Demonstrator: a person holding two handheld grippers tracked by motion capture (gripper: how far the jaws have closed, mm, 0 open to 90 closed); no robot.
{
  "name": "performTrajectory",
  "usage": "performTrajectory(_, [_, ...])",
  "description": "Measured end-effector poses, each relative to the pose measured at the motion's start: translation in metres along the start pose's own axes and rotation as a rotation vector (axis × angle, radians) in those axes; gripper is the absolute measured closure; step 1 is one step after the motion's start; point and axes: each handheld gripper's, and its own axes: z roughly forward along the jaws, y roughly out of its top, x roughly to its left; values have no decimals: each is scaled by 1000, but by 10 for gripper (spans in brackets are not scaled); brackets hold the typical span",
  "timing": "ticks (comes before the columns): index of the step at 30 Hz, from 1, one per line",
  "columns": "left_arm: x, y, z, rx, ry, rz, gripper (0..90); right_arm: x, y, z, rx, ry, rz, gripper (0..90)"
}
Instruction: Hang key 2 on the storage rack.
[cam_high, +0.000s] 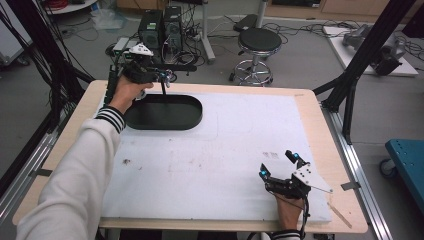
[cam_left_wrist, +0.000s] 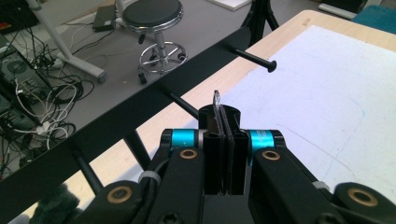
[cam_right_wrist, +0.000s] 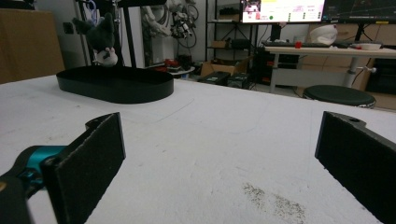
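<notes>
My left gripper is held up over the far left of the table, above a black oval tray. Its jaws are shut on a thin flat tab right at the round end of a peg. That peg is one of several on a black bar, part of a stand rising from the tray. A dark plush toy hangs by the stand above the tray. My right gripper rests near the front right of the white mat, open with nothing between its pads.
The white mat covers most of the wooden table. Another capped peg juts from the bar toward the table. Beyond the far edge stand a round stool, computer cases and cables on the floor.
</notes>
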Motion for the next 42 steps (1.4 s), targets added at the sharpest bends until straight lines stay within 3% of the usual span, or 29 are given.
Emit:
performTrajectory(18, [4,-1,1,19,36,9,880,0,0,0,0,1,0,8])
performTrajectory(29, [-2,2,7,19,106,35,879,0,0,0,-2,1,-1,8])
performTrajectory(42, [-1,2,13,7,149,33,868,0,0,0,0,-1,2,8])
